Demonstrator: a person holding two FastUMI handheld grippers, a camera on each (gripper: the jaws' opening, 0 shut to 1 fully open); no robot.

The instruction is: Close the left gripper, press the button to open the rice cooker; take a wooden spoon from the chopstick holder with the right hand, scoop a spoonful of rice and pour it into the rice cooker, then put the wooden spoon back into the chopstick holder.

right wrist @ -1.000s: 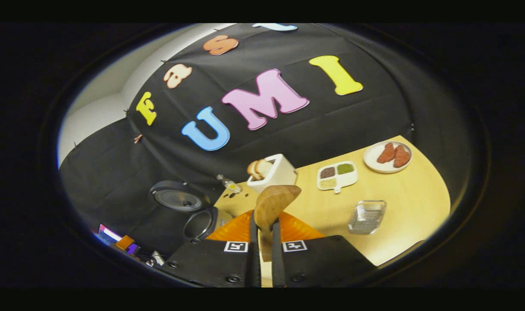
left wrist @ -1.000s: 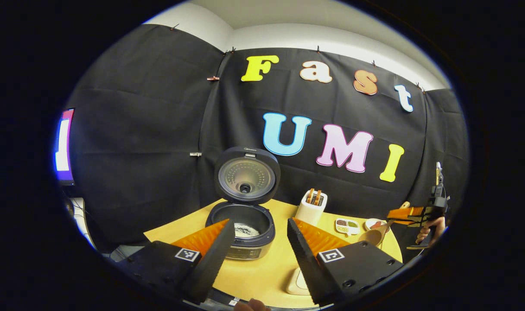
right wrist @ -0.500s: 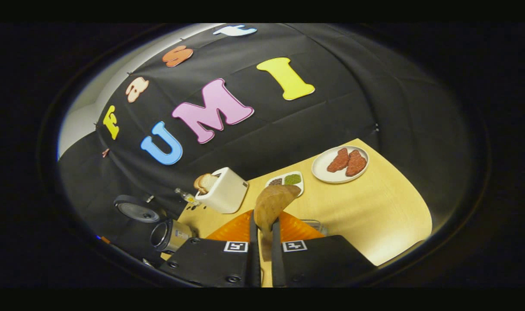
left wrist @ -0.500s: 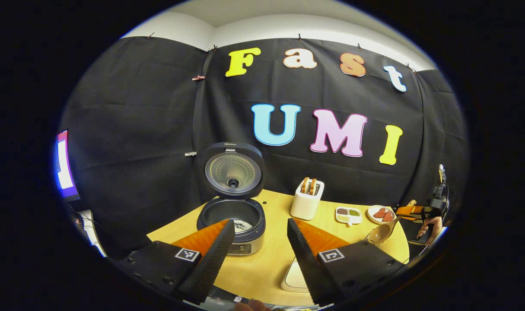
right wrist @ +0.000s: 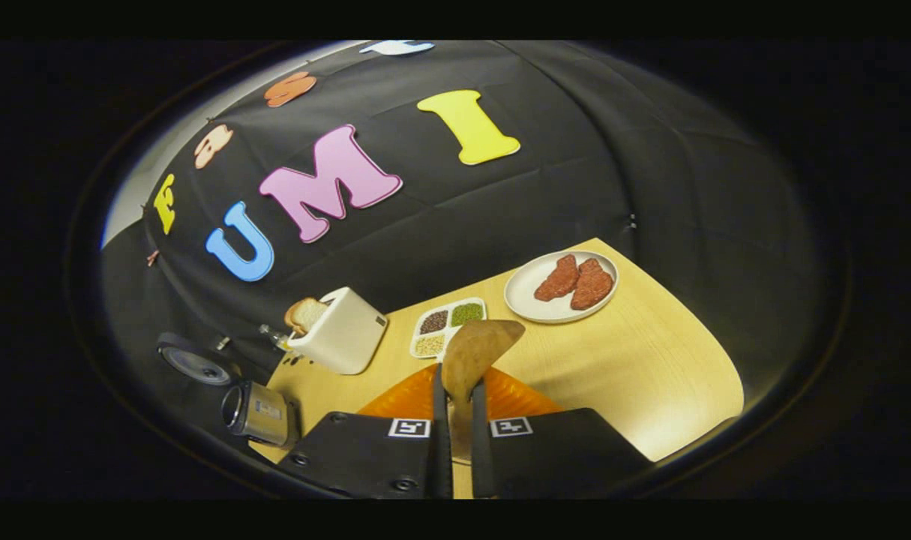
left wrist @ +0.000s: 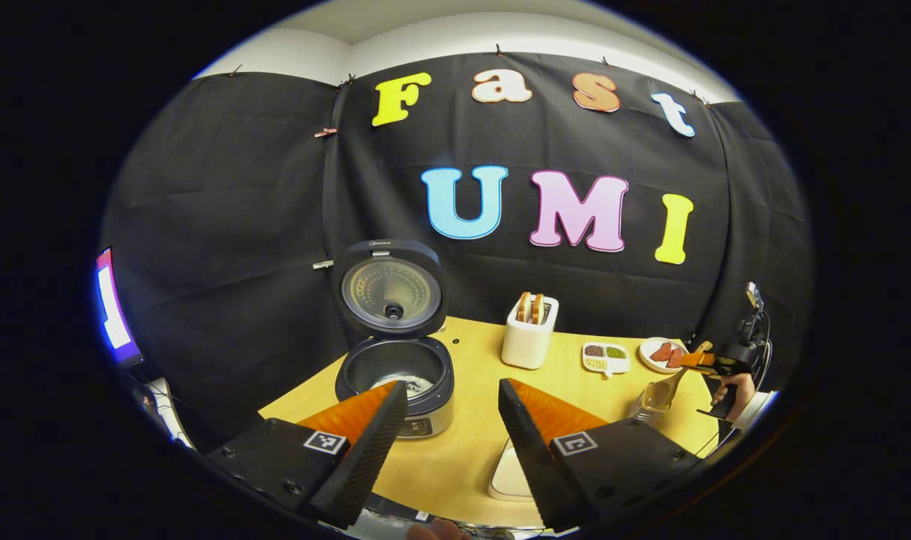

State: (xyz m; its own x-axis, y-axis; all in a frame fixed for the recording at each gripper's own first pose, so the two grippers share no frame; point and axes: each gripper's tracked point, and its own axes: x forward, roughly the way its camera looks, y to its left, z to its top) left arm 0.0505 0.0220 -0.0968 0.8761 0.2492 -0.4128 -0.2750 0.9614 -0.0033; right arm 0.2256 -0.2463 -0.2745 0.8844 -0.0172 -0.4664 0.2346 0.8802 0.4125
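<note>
Fingers point(right wrist: 442, 420) of my right gripper point(right wrist: 455, 431) are pinching the wooden spoon point(right wrist: 471, 352) by its handle, bowl forward and tilted over the bench point(right wrist: 650, 360). On my left gripper point(left wrist: 449, 442) I see the fingers spread wide, nothing between them. Landmark is the rice cooker point(left wrist: 395, 375): lid up, white rice in the pot. From the left gripper view, right of the cooker sits the white toaster point(left wrist: 530, 341) with bread, then the divided dish point(left wrist: 605, 358), then the plate point(left wrist: 659, 354) of red pieces. Farthest right of the cooker, a hand point(left wrist: 729, 390) holds the spoon low over a clear container point(left wrist: 644, 409).
</note>
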